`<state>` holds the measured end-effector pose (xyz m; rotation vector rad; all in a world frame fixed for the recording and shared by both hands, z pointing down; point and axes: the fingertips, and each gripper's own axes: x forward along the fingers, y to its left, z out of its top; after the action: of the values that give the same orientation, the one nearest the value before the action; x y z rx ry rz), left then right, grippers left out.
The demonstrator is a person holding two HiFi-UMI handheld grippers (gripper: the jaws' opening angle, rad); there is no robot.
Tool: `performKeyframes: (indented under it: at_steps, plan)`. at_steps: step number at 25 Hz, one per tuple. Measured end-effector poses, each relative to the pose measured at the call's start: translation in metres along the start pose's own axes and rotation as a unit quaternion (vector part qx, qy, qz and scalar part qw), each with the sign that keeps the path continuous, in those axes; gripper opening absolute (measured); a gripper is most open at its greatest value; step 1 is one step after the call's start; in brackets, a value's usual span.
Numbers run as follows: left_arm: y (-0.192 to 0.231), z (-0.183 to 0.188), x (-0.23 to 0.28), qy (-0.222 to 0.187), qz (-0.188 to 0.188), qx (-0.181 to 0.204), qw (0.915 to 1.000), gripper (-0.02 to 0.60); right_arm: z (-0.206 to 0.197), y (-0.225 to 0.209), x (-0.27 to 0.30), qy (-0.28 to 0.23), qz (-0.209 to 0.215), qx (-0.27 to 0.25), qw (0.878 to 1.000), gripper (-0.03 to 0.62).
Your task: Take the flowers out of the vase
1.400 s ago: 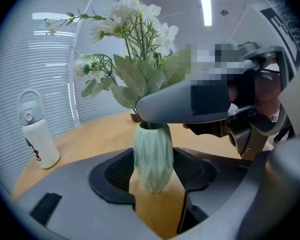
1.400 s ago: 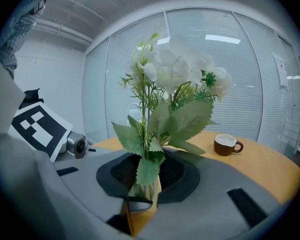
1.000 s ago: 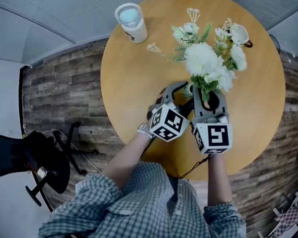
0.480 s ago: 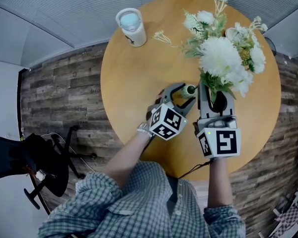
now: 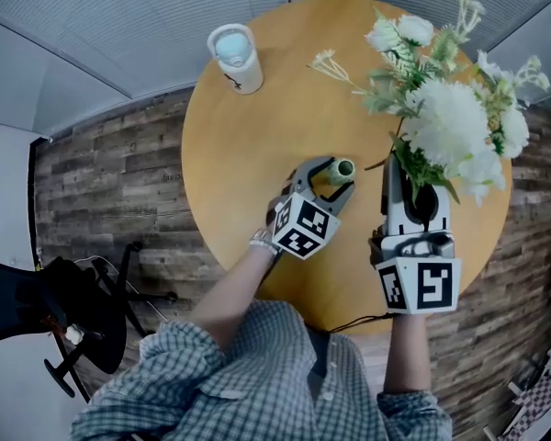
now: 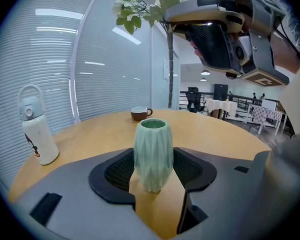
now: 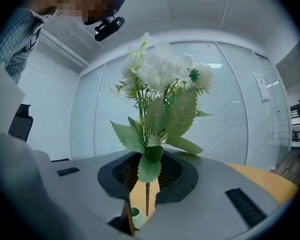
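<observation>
flowers [image 5: 450, 122] hang clear of the round table [image 5: 257, 154], stems clamped in the right gripper [image 7: 148, 171]. left gripper [image 6: 155, 184] is closed on the green vase [image 6: 153, 154] standing there. white bottle [image 5: 236, 56] bears a small dark print, perhaps a figure, unreadable.

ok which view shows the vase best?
Left gripper view: the vase stands whole, upright, mouth empty. Head view shows only its rim from above; right gripper view just a sliver below the flowers.

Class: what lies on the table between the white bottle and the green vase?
Bare tabletop, up to the left claw gripping the vase; the head view shows it.
</observation>
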<state>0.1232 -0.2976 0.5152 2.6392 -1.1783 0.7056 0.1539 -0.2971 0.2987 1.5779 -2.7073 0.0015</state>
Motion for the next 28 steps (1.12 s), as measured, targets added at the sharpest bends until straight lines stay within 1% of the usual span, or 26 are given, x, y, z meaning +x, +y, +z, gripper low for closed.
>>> performKeyframes:
  at_steps: [4,9,13,17,19,23,28]
  plan:
    - [0.004,0.001,-0.002,0.000,-0.002,-0.001,1.0000,0.252,-0.017,-0.014,-0.007,0.036,-0.022,0.030,0.999,0.055]
    - [0.000,0.002,0.000,0.001,-0.005,0.001,1.0000,0.253,-0.063,-0.034,-0.021,0.115,-0.041,0.071,0.990,0.055]
    - [0.002,0.001,-0.001,0.001,-0.005,0.002,1.0000,0.253,-0.104,-0.035,-0.029,0.172,-0.045,0.103,0.979,0.054]
    - [0.002,0.001,-0.001,0.000,-0.007,0.003,1.0000,0.253,-0.136,-0.030,-0.036,0.206,-0.037,0.171,0.963,0.052]
    - [0.001,0.002,-0.001,0.000,-0.007,0.003,1.0000,0.253,-0.149,-0.027,-0.039,0.224,-0.032,0.190,0.955,0.052]
    - [0.001,0.003,-0.002,0.000,-0.007,0.004,1.0000,0.253,-0.178,-0.020,-0.039,0.266,-0.020,0.206,0.941,0.052]
    - [0.001,0.001,-0.001,0.000,-0.007,0.004,1.0000,0.253,-0.213,-0.020,-0.038,0.308,-0.029,0.210,0.927,0.052]
